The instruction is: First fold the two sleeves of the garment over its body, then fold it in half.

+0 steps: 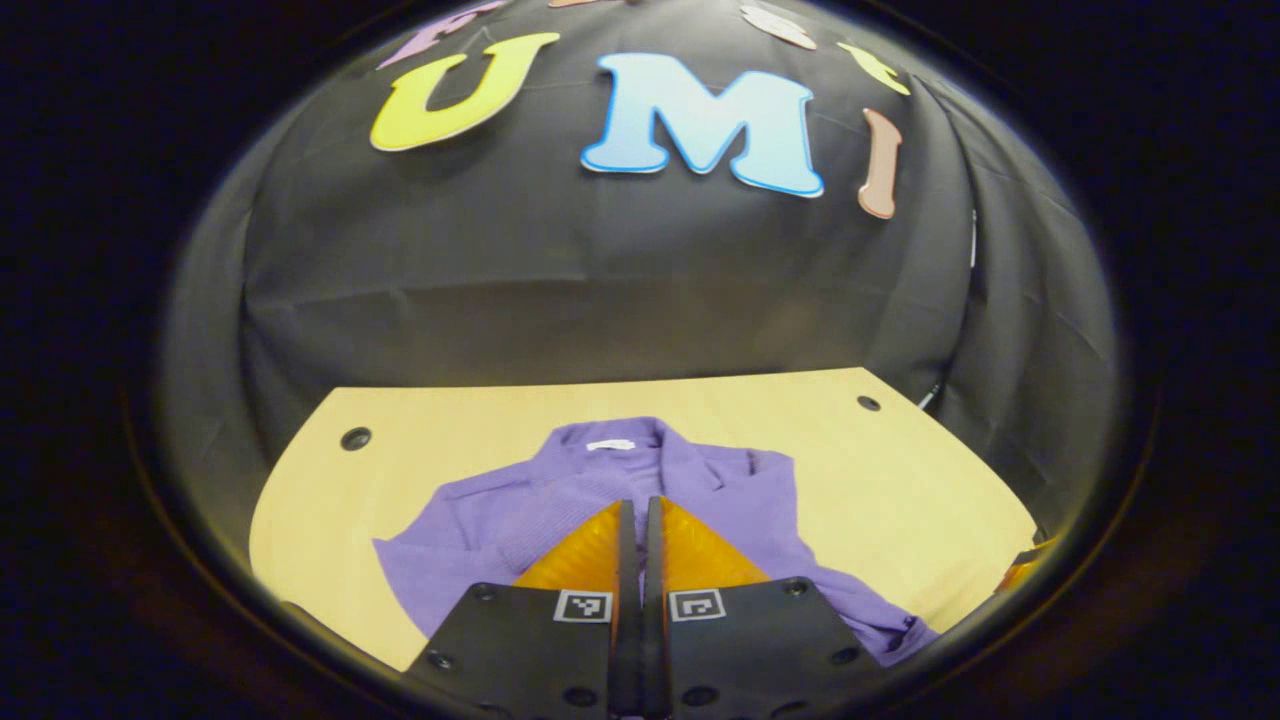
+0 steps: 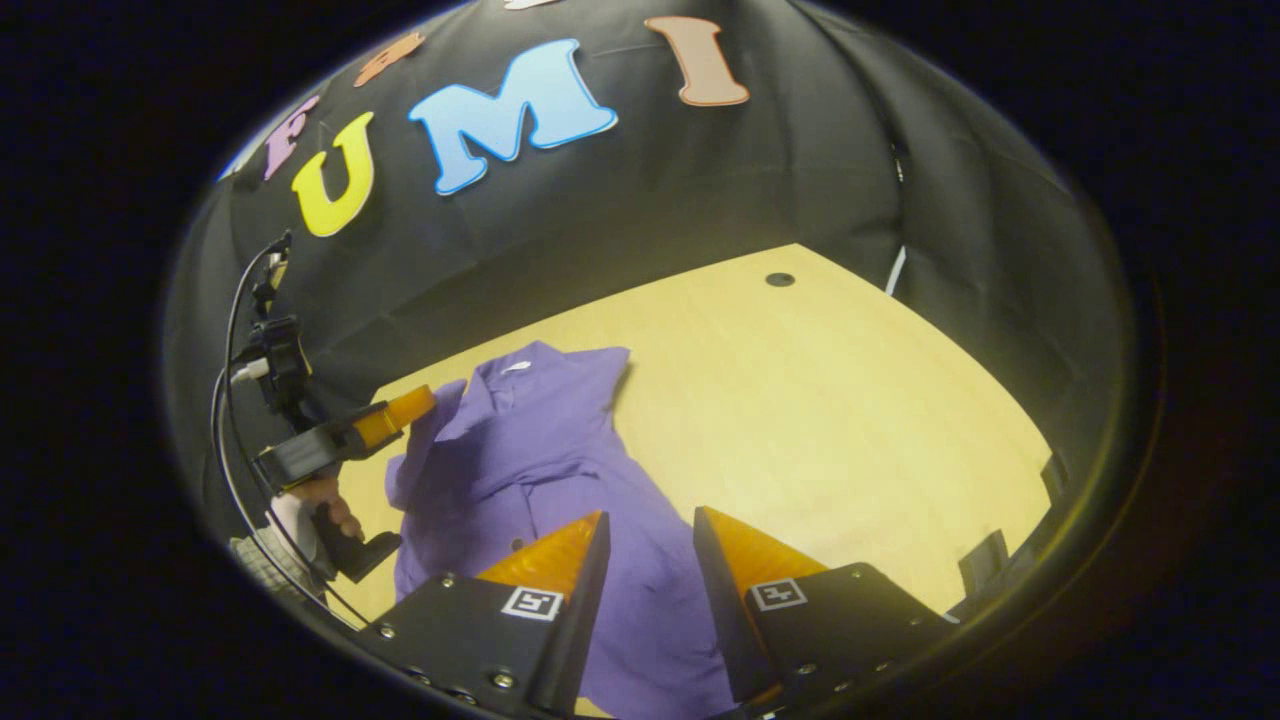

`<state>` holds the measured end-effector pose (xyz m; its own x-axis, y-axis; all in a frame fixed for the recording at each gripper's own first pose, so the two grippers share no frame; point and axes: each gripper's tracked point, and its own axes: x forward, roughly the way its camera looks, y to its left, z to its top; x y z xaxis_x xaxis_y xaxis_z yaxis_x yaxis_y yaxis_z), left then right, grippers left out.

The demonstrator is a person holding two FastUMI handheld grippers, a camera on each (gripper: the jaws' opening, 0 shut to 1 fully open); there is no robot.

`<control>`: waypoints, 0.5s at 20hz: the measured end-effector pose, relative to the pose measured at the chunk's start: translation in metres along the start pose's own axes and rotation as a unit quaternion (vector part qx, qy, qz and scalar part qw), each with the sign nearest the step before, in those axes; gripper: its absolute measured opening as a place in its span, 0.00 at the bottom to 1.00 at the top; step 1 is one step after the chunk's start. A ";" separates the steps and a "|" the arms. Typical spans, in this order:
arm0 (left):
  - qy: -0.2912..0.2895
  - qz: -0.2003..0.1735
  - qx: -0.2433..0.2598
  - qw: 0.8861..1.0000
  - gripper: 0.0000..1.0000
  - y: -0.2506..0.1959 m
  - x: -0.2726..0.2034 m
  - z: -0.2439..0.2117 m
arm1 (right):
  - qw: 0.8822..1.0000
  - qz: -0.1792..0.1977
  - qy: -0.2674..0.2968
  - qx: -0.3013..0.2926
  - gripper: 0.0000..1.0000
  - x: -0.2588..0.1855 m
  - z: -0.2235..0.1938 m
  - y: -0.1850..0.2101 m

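A purple collared garment (image 1: 720, 480) lies on the light wooden table (image 1: 900, 470), collar towards the far wall. One sleeve (image 1: 880, 615) trails out to the near right in the left gripper view. My left gripper (image 1: 637, 508) hovers over the garment's middle, shut, with nothing seen between its fingers. In the right gripper view the garment (image 2: 530, 450) runs under my right gripper (image 2: 650, 515), which stands open above the cloth. The left gripper (image 2: 345, 440), held by a hand (image 2: 325, 500), sits over the garment's left edge.
The booth's black cloth wall stands behind and beside the table. Small round holes (image 1: 355, 438) (image 2: 779, 279) mark the table's far corners. Bare wood (image 2: 820, 420) spreads to the right of the garment. A cable (image 2: 228, 380) hangs from the left gripper.
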<state>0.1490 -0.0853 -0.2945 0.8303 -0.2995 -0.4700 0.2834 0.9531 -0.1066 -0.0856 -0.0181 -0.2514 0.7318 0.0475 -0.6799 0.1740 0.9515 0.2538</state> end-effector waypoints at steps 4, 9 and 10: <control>0.007 -0.041 0.026 0.999 0.07 -0.058 0.020 -0.002 | 1.000 -0.015 -0.003 0.015 0.54 -0.002 0.000 -0.023; 0.019 -0.062 0.045 0.997 0.07 -0.103 0.030 -0.020 | 0.999 -0.024 -0.006 0.032 0.53 -0.007 0.002 -0.045; 0.023 -0.061 0.046 0.997 0.07 -0.107 0.034 -0.023 | 0.999 -0.025 -0.006 0.033 0.53 -0.008 0.002 -0.048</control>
<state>0.1361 -0.1965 -0.3196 0.7646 -0.4079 -0.4990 0.4255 0.9010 -0.0845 -0.0980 -0.0650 -0.2567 0.7289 -0.0032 -0.6846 0.2536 0.9301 0.2657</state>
